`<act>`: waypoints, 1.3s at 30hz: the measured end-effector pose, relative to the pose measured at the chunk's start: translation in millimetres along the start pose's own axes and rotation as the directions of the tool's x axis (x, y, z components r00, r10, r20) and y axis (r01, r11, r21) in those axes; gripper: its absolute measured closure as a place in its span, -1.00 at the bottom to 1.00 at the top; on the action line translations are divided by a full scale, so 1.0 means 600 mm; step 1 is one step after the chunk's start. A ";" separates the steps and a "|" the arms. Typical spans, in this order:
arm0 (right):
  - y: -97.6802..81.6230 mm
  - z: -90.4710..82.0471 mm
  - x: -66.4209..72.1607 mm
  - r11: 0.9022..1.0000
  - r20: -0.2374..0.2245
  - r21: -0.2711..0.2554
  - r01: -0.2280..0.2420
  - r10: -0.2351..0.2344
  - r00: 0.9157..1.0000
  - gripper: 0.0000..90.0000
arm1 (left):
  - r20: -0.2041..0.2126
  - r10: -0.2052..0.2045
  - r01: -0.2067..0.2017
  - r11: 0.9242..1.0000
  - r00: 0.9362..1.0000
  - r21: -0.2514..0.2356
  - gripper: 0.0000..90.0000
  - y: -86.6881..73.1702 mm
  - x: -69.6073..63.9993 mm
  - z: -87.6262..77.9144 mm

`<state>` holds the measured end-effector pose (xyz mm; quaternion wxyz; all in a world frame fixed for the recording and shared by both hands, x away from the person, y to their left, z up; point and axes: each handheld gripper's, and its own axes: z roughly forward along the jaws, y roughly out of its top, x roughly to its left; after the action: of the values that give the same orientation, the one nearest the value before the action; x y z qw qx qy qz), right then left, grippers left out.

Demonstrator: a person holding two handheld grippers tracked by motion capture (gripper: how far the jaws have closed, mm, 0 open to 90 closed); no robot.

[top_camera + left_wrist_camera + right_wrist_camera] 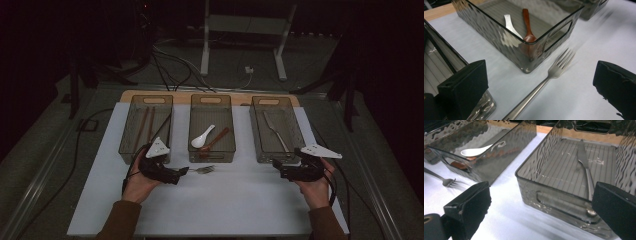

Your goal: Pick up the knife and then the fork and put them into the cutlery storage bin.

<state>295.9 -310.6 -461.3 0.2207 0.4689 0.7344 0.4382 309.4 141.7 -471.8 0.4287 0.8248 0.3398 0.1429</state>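
Left hand-held gripper (pixel 184 171) hovers low over the table (pixel 240 200) with its jaws spread apart and nothing between them, aimed at the metal fork (pixel 204 169) that lies on the white surface just in front of the middle bin (pixel 212 150). In the left gripper view the fork (pixel 541 85) runs lengthwise away from the jaws, handle end nearest them and tines (pixel 565 58) pointing toward the bin's corner, so its long axis is roughly in line with the reach; I judge a pinch across the handle is the move at hand. Left of the middle bin stands the bin with chopsticks (pixel 145 122); inside the middle bin lie a white spoon (pixel 202 137) and a reddish-brown spoon (pixel 216 140). Right of it, the right hand-held gripper (pixel 280 167), jaws also wide and empty, sits at the third bin (pixel 277 150), which holds a metal knife (pixel 584 160), well apart from the fork.
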 end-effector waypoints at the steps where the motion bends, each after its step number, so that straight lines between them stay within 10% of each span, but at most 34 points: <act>1: -0.003 -0.001 0.001 1.000 0.001 -0.001 -0.002 0.002 1.000 -0.95 | 0.004 0.005 -0.005 1.000 1.000 0.013 -0.97 0.000 0.000 0.003; 17: -0.027 -0.015 -0.004 0.999 -0.003 -0.024 -0.027 0.027 1.000 -0.95 | 0.089 0.109 -0.120 0.984 0.990 0.135 -0.80 -0.004 -0.019 0.050; 30: -0.030 -0.013 -0.007 0.999 -0.016 -0.022 -0.042 0.042 0.999 -0.95 | 0.087 0.143 -0.162 0.949 0.986 0.271 0.20 -0.020 0.000 0.101; 39: -0.031 -0.011 -0.008 0.999 -0.021 -0.015 -0.047 0.047 0.999 -0.95 | 0.143 0.132 -0.169 0.944 0.981 0.284 0.43 -0.018 0.004 0.100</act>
<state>284.2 -321.1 -474.4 0.2061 0.4797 0.7221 0.4538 338.1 111.4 -515.8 0.3089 0.9102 0.2662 0.0723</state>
